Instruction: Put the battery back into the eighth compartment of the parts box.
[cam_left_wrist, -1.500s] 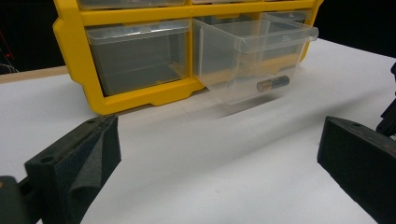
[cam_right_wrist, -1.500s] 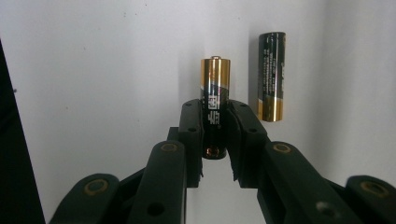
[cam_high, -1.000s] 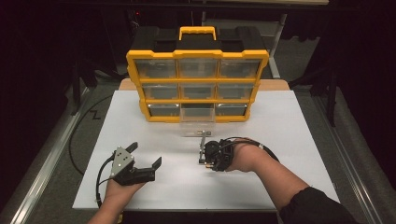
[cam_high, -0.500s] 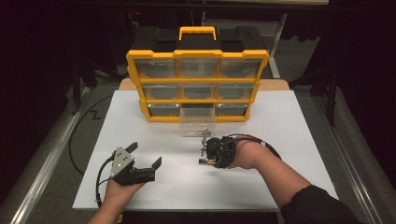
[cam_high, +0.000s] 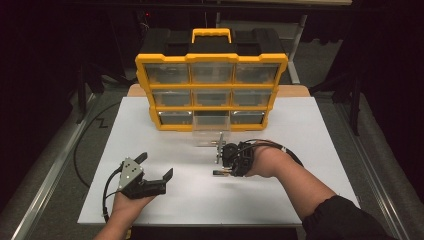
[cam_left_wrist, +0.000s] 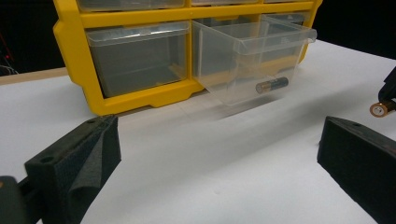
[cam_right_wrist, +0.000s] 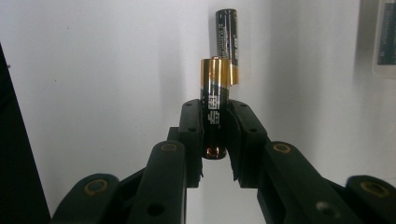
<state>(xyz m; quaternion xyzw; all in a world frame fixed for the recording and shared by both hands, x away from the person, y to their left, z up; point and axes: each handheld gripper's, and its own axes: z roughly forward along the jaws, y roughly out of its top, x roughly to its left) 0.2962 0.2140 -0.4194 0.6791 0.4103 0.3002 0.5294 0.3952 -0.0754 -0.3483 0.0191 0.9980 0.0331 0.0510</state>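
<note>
Seen from above: white table (cam_high: 150, 130) w/ a yellow drawer organizer (cam_high: 212, 90) at the far side; its bottom-middle clear drawer (cam_left_wrist: 252, 60) is pulled out, one battery inside (cam_left_wrist: 272, 85). Right gripper (cam_high: 222, 161), near-right of centre just in front of the drawer, jaws clamped on a black-and-gold battery (cam_right_wrist: 214, 109); a second battery (cam_right_wrist: 227, 44) lies beyond it. Left gripper (cam_high: 155, 170), near-left, jaws wide apart, holding nothing.

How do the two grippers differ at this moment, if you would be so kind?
The left gripper stands wide open with nothing between its pads, while the right gripper is shut on a battery. The left gripper rests low near the table's front edge; the right gripper sits nearer the pulled-out clear drawer. Both have black jaws.
</note>
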